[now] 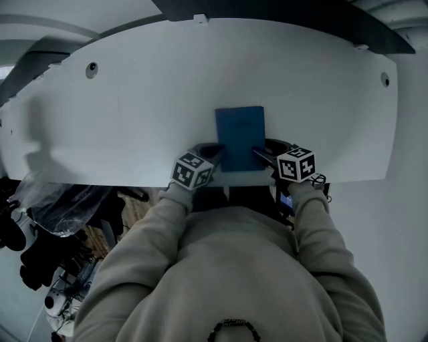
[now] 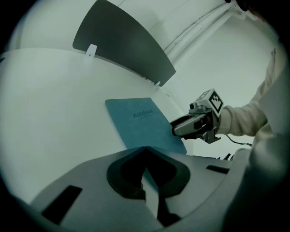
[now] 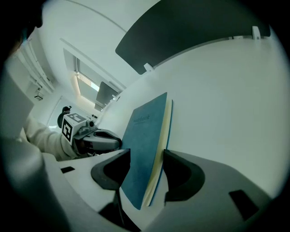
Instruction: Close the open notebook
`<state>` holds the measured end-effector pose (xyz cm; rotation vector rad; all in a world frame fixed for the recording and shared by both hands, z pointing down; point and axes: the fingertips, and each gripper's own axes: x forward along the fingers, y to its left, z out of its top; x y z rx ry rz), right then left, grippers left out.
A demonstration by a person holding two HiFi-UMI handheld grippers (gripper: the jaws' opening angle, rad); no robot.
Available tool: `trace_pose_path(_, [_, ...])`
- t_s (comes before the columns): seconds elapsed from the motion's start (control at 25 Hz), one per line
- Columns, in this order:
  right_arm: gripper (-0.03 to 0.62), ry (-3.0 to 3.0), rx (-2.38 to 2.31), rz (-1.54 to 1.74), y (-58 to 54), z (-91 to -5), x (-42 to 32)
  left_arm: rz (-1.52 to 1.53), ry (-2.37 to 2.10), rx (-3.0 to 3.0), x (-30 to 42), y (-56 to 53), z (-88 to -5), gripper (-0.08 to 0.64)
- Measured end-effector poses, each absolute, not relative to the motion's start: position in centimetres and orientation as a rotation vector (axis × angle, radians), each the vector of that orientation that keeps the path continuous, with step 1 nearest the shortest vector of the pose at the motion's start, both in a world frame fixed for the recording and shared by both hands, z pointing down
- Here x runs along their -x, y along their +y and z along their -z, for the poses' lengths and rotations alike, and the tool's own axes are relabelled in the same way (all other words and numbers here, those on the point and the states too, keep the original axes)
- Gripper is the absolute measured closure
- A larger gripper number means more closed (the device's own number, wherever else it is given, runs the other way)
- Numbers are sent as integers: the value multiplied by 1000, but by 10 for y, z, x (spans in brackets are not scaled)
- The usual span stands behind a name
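Note:
A closed blue notebook [image 1: 239, 137] lies on the white table [image 1: 134, 100] close to its near edge, with cream page edges showing in the right gripper view [image 3: 145, 145]. My right gripper [image 1: 262, 152] holds its near right corner, one jaw on the cover and one under the pages [image 3: 147, 158]. My left gripper [image 1: 212, 150] sits at the near left corner with its jaw tips together [image 2: 145, 149]; the notebook [image 2: 140, 120] lies just beyond them. I cannot tell whether the tips pinch the cover. Each gripper shows in the other's view: the right [image 2: 179, 128], the left [image 3: 113, 142].
A dark panel [image 1: 281, 13] stands behind the table's far edge. Two small round holes [image 1: 91, 67] mark the tabletop near its back corners. Bags and cables [image 1: 60, 207] lie on the floor to my left. The table's front edge runs right below both grippers.

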<state>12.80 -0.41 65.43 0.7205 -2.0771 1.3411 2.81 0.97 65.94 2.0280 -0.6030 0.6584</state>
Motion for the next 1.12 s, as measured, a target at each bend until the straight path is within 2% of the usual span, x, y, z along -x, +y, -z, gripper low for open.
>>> trace_pose_path(1.12, [374,-2268,-595,-1476,-3,-572,-92,-599,-622,-2039,-26,10,-653,557])
